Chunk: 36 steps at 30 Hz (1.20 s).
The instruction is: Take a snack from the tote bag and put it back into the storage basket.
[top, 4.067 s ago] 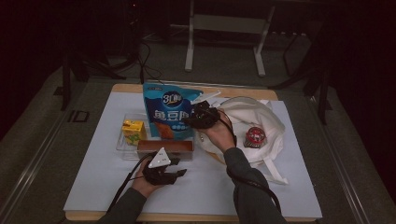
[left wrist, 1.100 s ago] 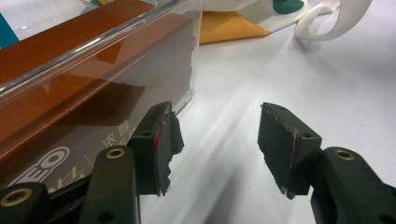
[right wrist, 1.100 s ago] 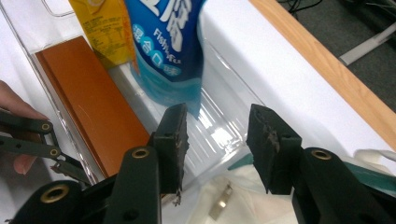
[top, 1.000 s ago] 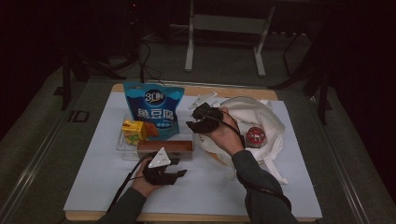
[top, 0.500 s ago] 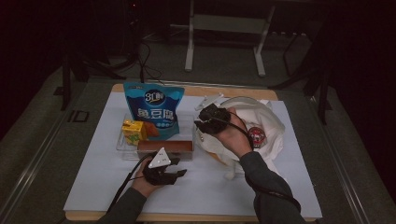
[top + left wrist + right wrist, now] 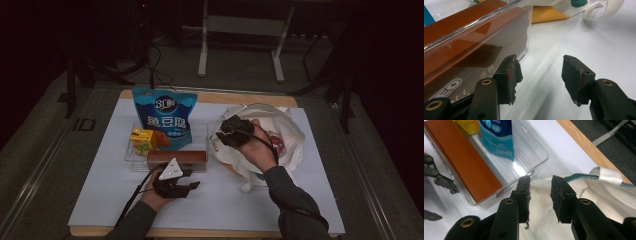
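Observation:
A blue snack bag (image 6: 165,117) stands upright in a clear plastic tray (image 6: 202,131), with a yellow juice box (image 6: 142,140) and a long brown box (image 6: 176,157) beside it. My left gripper (image 6: 173,183) rests open on the table against the tray's front wall; its jaws (image 6: 540,75) hold nothing, and the brown box (image 6: 461,47) shows through the clear wall. My right gripper (image 6: 231,131) hovers over the left edge of a white tote bag (image 6: 292,131). Its jaws (image 6: 540,195) stand apart above the white cloth (image 6: 599,202), gripping nothing.
A red round item (image 6: 278,143) lies inside the tote bag, partly hidden by the hand. An orange patch (image 6: 546,13) peeks from under the bag. White paper (image 6: 100,175) covers the wooden tabletop; stands and cables sit beyond the far edge.
The right gripper has moved from the blue snack bag to the right, over the tote bag's edge. The snack bag stands alone in the tray. The left gripper stayed put.

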Motion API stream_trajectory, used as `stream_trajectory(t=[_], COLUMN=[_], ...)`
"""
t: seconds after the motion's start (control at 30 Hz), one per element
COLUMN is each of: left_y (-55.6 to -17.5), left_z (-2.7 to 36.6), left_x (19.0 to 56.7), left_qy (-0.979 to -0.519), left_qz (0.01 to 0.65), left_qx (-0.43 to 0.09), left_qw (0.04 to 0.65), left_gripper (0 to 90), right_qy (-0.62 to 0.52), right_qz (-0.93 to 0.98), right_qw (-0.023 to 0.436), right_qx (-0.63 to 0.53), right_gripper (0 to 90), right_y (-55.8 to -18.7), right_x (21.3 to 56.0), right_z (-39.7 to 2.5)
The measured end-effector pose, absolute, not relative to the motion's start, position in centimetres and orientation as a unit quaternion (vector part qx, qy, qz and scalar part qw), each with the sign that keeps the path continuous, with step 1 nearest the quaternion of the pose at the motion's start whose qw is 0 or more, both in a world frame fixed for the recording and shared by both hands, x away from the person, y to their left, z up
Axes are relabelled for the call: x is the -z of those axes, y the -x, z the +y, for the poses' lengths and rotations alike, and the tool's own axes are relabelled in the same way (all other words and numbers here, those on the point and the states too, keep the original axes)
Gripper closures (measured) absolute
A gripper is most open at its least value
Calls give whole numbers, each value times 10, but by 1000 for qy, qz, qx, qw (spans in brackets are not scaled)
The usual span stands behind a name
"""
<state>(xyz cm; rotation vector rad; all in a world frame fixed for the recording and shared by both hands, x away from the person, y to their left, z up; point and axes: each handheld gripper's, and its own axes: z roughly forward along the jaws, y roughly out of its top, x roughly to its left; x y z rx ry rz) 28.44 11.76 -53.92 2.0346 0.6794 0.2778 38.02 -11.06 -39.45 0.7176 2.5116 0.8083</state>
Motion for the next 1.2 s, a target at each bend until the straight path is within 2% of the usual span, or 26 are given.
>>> stream_trajectory(t=[0.67, 1.2], left_y=[-284, -284], left_z=[117, 117], left_x=[539, 539], left_qy=[-831, -832], left_qz=[277, 276], left_qx=[-116, -115], left_qw=[469, 468], left_gripper=[463, 463], right_qy=[-284, -299], right_qz=[895, 895], right_qw=[191, 190], right_qx=[-285, -272], right_gripper=[764, 708], right_y=[-384, -384], right_x=[400, 411], right_z=[-146, -161])
